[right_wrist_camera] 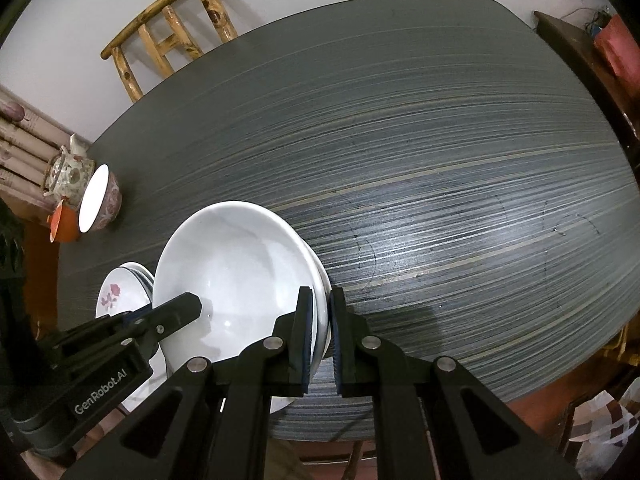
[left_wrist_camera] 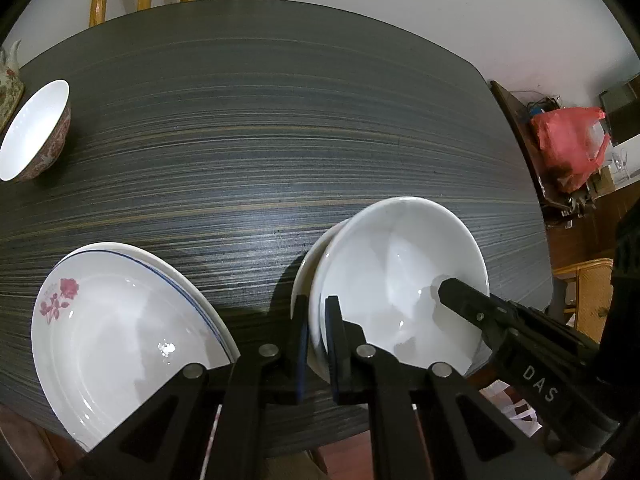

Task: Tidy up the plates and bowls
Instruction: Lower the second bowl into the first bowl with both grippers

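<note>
Two stacked white bowls (left_wrist_camera: 400, 276) are held just above the dark striped table (left_wrist_camera: 280, 120). My left gripper (left_wrist_camera: 318, 320) is shut on their left rim. My right gripper (right_wrist_camera: 322, 320) is shut on their right rim (right_wrist_camera: 240, 272). The right gripper's finger (left_wrist_camera: 464, 300) shows inside the bowl in the left wrist view. A stack of plates, the top one with a pink rose (left_wrist_camera: 120, 328), lies at the near left; it also shows in the right wrist view (right_wrist_camera: 116, 296). A red-patterned bowl (left_wrist_camera: 36, 132) sits at the far left (right_wrist_camera: 100, 200).
A floral teapot (right_wrist_camera: 68, 172) and an orange object (right_wrist_camera: 60, 224) stand beside the patterned bowl. A bamboo chair (right_wrist_camera: 168, 40) stands behind the table. A red bag (left_wrist_camera: 568, 140) lies on furniture to the right.
</note>
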Action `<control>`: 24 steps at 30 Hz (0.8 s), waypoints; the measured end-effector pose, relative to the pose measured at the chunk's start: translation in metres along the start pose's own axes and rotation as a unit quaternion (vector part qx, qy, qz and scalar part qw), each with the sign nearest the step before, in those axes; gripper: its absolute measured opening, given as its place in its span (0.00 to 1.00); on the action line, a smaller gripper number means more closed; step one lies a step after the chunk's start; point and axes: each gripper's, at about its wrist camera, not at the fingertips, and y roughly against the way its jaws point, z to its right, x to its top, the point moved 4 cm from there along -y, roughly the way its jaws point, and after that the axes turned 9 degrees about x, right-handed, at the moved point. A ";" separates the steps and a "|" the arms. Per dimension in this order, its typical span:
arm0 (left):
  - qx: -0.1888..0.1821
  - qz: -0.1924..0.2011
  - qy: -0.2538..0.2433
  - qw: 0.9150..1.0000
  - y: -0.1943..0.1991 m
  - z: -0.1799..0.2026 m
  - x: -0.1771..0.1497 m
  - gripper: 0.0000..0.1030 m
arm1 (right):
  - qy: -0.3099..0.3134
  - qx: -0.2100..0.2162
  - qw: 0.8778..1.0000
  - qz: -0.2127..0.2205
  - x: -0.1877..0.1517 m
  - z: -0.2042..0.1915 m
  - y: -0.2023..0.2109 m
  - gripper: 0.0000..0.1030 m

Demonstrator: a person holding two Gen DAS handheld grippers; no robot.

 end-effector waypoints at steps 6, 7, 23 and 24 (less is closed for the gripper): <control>0.021 0.000 -0.013 1.000 0.003 0.008 0.000 0.08 | -0.002 0.003 1.000 0.001 0.000 -0.002 0.000 0.10; 0.025 0.001 -0.016 1.000 0.004 0.008 -0.001 0.09 | -0.003 0.004 1.000 0.001 0.000 -0.001 0.000 0.11; 0.033 0.017 -0.022 0.999 0.014 0.005 0.001 0.14 | -0.014 0.007 1.000 0.003 -0.002 0.000 0.000 0.12; 0.031 0.020 -0.021 0.999 0.016 0.004 0.002 0.14 | -0.013 0.007 1.000 0.003 -0.001 0.000 0.000 0.12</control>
